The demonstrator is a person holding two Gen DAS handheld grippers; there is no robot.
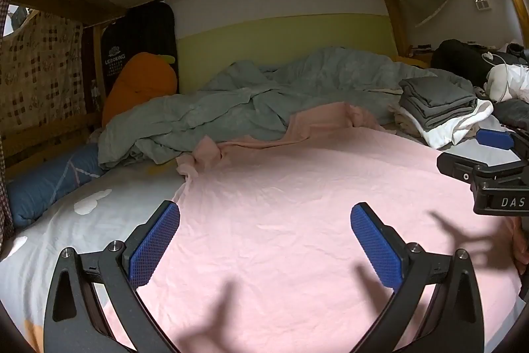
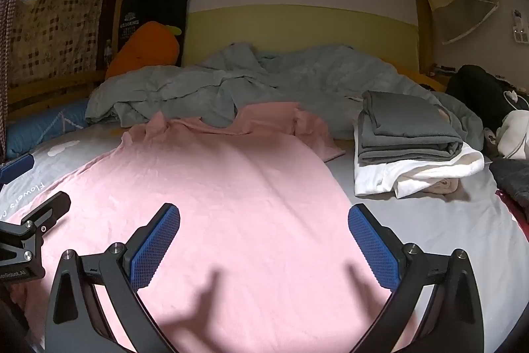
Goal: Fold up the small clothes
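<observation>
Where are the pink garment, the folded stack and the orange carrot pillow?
pink garment [image 2: 231, 194], right wrist view, its flat middle.
folded stack [image 2: 410, 128], right wrist view, the top grey piece.
orange carrot pillow [image 1: 139, 81], left wrist view, its body.

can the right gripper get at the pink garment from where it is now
Probably yes: the right gripper hangs open just above the pink garment, which lies spread flat with nothing on top.

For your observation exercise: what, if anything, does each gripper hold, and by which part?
Nothing is held. The left gripper and right gripper hover open above the pink garment.
</observation>
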